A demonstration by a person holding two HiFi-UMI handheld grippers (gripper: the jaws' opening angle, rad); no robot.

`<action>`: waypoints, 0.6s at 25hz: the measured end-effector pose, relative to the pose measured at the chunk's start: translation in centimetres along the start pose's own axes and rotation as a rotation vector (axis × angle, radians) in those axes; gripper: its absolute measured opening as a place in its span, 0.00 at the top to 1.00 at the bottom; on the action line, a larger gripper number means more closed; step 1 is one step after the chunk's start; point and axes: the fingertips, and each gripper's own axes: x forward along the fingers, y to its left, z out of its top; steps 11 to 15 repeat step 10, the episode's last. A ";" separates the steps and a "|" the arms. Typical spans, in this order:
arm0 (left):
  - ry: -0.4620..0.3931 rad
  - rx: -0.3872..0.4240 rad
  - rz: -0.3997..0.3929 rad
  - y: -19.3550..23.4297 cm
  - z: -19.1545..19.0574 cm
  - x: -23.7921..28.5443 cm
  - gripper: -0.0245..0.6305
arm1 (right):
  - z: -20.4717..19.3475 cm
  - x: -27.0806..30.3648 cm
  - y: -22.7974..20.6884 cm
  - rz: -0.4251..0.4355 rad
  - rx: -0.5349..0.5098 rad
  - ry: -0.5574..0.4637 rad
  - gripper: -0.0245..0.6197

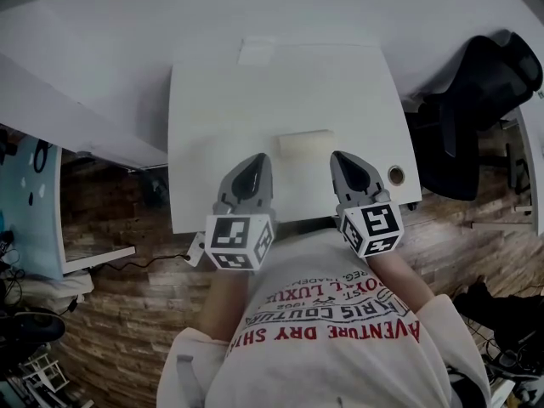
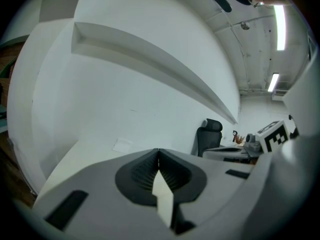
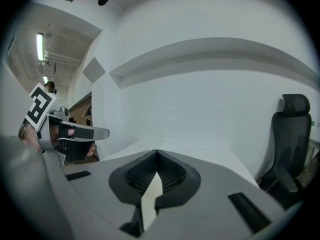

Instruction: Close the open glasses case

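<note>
White table [image 1: 212, 100], bare around the pale glasses case [image 1: 304, 143] lying by the middle of its near edge; a black office chair [image 1: 480, 92] stands off the right edge. Left gripper [image 1: 253, 164] and right gripper [image 1: 343, 164] flank the case without touching it, each with jaws closed tip to tip on nothing. Whether the case lid is raised cannot be made out.
</note>
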 end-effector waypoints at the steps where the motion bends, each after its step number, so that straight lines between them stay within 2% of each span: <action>1: 0.000 -0.004 -0.002 -0.1 0.0 0.1 0.96 | 0.0 0.0 -0.2 -0.005 0.001 0.003 0.94; 15: 0.010 -0.029 -0.011 -0.2 -0.5 0.5 0.96 | -0.3 0.1 -0.3 -0.007 0.000 0.019 0.94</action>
